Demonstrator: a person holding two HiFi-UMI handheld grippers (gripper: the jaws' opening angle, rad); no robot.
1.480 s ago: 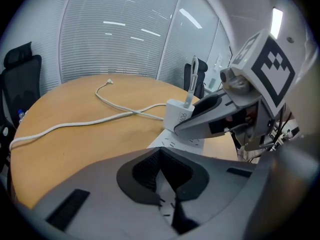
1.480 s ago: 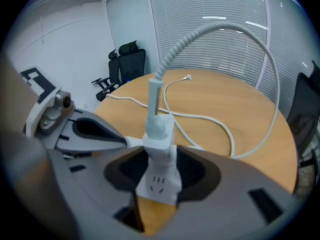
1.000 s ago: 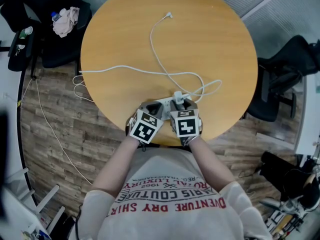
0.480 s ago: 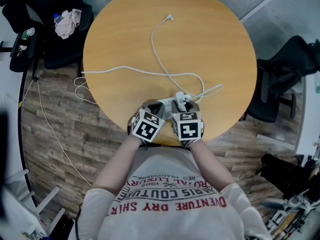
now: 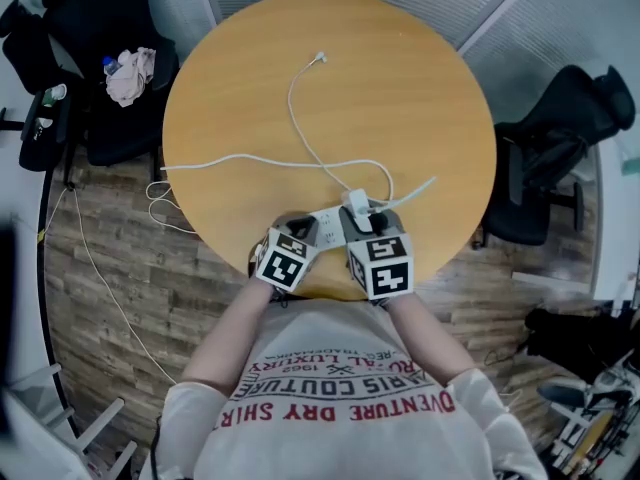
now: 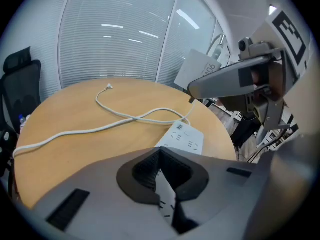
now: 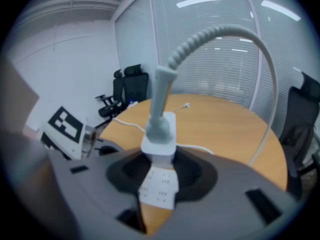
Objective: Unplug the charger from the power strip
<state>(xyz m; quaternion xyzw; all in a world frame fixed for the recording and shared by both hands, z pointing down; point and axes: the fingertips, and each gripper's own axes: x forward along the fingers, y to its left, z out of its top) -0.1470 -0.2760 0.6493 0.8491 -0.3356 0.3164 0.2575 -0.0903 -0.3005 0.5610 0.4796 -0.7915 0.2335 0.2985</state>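
Note:
A white power strip (image 5: 326,218) lies near the front edge of the round wooden table (image 5: 420,98). In the left gripper view, my left gripper (image 6: 160,156) is shut, its tips meeting just over the near end of the power strip (image 6: 186,138). My right gripper (image 7: 160,159) is shut on the white charger (image 7: 160,134), which hangs clear above the power strip (image 7: 159,189). The charger's cable (image 7: 225,34) arches up from it. In the head view the charger (image 5: 355,204) sits at the right gripper's (image 5: 358,214) tips, beside the left gripper (image 5: 305,228).
The charger's white cable (image 5: 300,128) loops across the table to a loose plug (image 5: 320,57). The strip's cord (image 5: 220,161) runs off the left edge to the floor. Black office chairs (image 5: 555,158) stand at the right, and another with a cloth (image 5: 130,73) at the left.
My right gripper has risen with the charger in it, and the charger has come away from the power strip. The left gripper has stayed on the strip.

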